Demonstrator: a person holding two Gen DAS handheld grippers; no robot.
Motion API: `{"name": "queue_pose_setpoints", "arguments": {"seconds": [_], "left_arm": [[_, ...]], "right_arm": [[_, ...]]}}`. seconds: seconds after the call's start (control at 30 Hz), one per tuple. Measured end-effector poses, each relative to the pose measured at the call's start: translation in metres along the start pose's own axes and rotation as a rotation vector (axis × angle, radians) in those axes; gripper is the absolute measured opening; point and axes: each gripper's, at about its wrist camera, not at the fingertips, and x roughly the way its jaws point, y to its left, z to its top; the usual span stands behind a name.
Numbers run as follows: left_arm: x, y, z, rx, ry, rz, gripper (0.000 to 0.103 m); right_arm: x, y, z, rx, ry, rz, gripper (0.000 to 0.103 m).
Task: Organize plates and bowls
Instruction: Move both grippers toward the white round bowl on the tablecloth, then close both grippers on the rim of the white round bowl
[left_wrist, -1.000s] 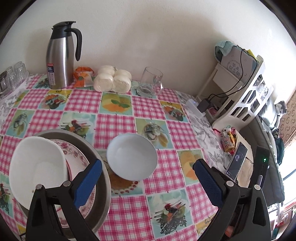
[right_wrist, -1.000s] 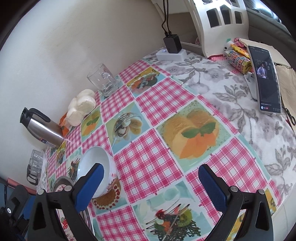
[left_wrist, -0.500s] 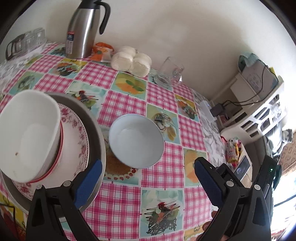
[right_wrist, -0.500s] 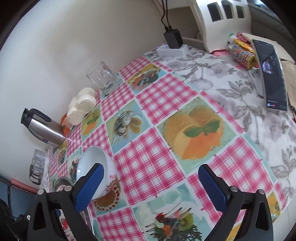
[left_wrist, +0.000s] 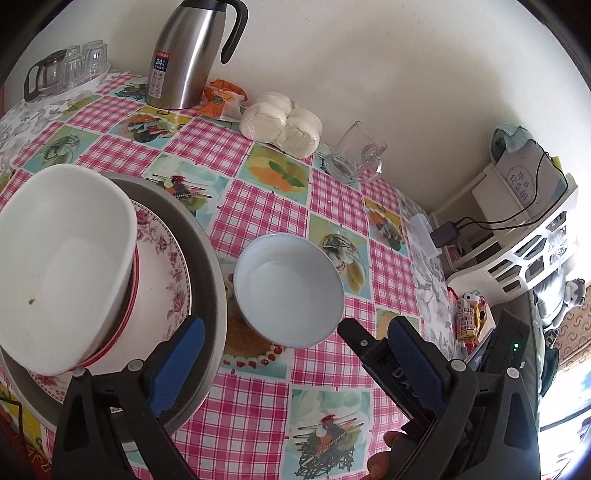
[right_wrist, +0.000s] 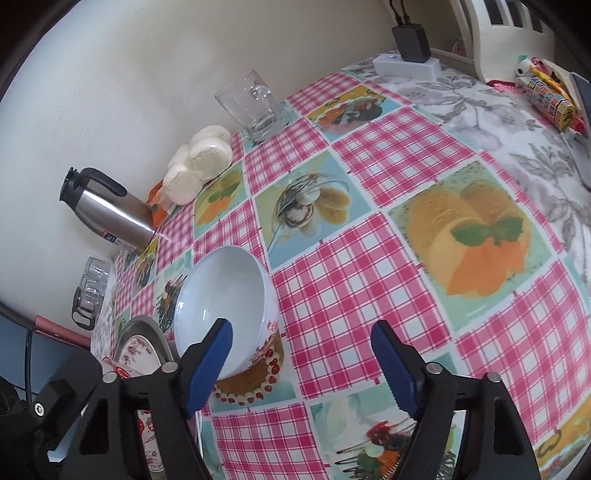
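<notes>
A pale blue bowl (left_wrist: 288, 291) (right_wrist: 221, 295) stands on the checked tablecloth. Left of it a white bowl (left_wrist: 62, 266) sits on a floral plate (left_wrist: 166, 266) inside a metal basin (left_wrist: 218, 280). My left gripper (left_wrist: 295, 354) hovers open just short of the blue bowl, touching nothing. My right gripper (right_wrist: 301, 365) is at the bowl's near side with its jaws closing. Its left finger (right_wrist: 208, 365) shows over the bowl's inside and its right finger (right_wrist: 393, 369) outside, so the bowl's wall lies between them, but the pads do not press it.
Along the wall stand a steel thermos (left_wrist: 184, 62), a pack of white buns (left_wrist: 284, 123), a glass mug (left_wrist: 360, 155) and a tray of glasses (left_wrist: 70, 70). A white rack (left_wrist: 528, 229) and a charger (left_wrist: 445, 234) sit beyond the table's right edge.
My right gripper has moved in on the blue bowl and its jaws have narrowed. The left gripper has sunk and rolled, and a right finger now shows in its view.
</notes>
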Motion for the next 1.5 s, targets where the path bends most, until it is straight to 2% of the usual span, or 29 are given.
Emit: {"name": "queue_pose_setpoints", "arguments": {"seconds": [0.03,0.1,0.4,0.53,0.73,0.93,1.03,1.27,1.5], "left_arm": [[0.002,0.000,0.000,0.000,0.003,0.001,0.099],[0.006,0.000,0.002,0.000,0.010,0.005,0.099],[0.019,0.006,0.009,-0.022,0.035,-0.005,0.099],[0.021,0.006,0.010,-0.021,0.046,-0.020,0.099],[0.026,0.007,0.009,-0.019,0.066,-0.012,0.099],[0.032,0.007,0.006,-0.006,0.085,-0.006,0.098],[0.037,0.005,0.003,0.005,0.105,-0.007,0.087],[0.046,0.003,-0.001,0.028,0.135,0.013,0.075],[0.047,0.002,-0.001,0.051,0.138,0.041,0.070]], "right_arm": [[0.003,0.002,0.000,-0.005,0.004,0.004,0.068],[0.010,0.005,-0.002,-0.009,0.017,0.014,0.062],[0.038,0.028,-0.010,-0.063,0.051,-0.010,0.044],[0.044,0.029,-0.012,-0.057,0.059,0.005,0.028],[0.041,0.022,-0.009,-0.029,0.046,-0.014,0.014],[0.033,0.008,-0.004,-0.003,0.049,-0.017,0.010],[0.030,0.003,-0.002,-0.003,0.051,-0.033,0.009],[0.025,-0.003,0.000,-0.013,0.060,-0.060,0.009],[0.024,-0.009,0.000,0.008,0.069,-0.052,0.009]]}}
